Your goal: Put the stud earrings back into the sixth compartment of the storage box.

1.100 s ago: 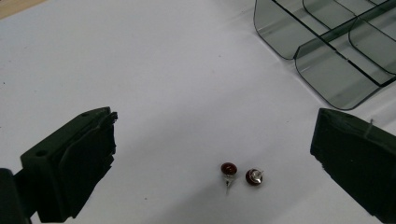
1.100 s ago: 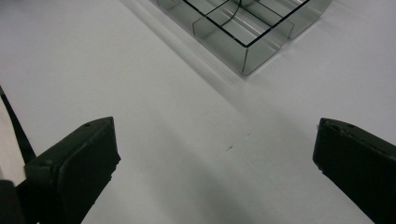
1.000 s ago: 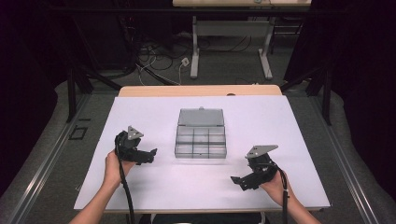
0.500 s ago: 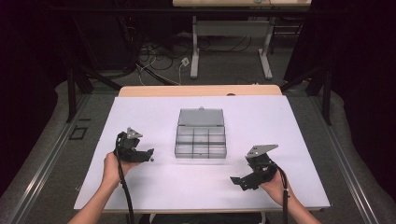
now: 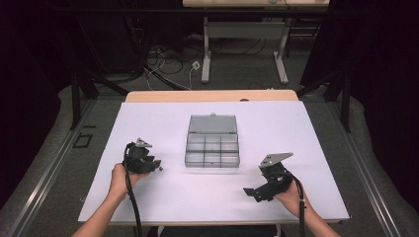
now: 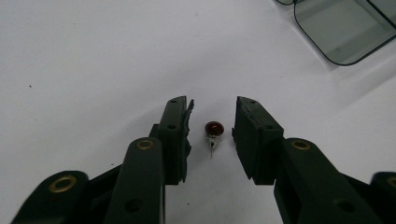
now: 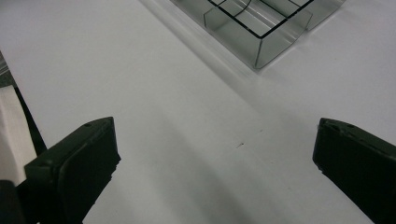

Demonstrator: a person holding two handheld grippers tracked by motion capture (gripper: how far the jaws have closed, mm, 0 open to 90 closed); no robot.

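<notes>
the room (image 5: 49, 59) behind the surface was dark, with a grey floor, a tangle of cables (image 5: 168, 59) on it and the white legs of another desk (image 5: 207, 54) farther back. the white surface (image 5: 148, 118) filled the middle of the high view, a strip of bare wood along its far edge. a clear compartment box (image 5: 213, 143) sat at the centre of the surface, its lid lying open and flat on the far side. left of the box, the left tool (image 5: 157, 167) was held by the person's left hand (image 5: 123, 177) low over the surface, jaws apart and pointing toward the box. right of the box and nearer the person, the right tool (image 5: 252, 192) was held by the right hand (image 5: 291, 195), its jaws spread wide over bare surface. between the left tool's jaws, touching neither, a small red bead on a thin pin (image 6: 214, 129) lay on the surface, just left of the box.
</notes>
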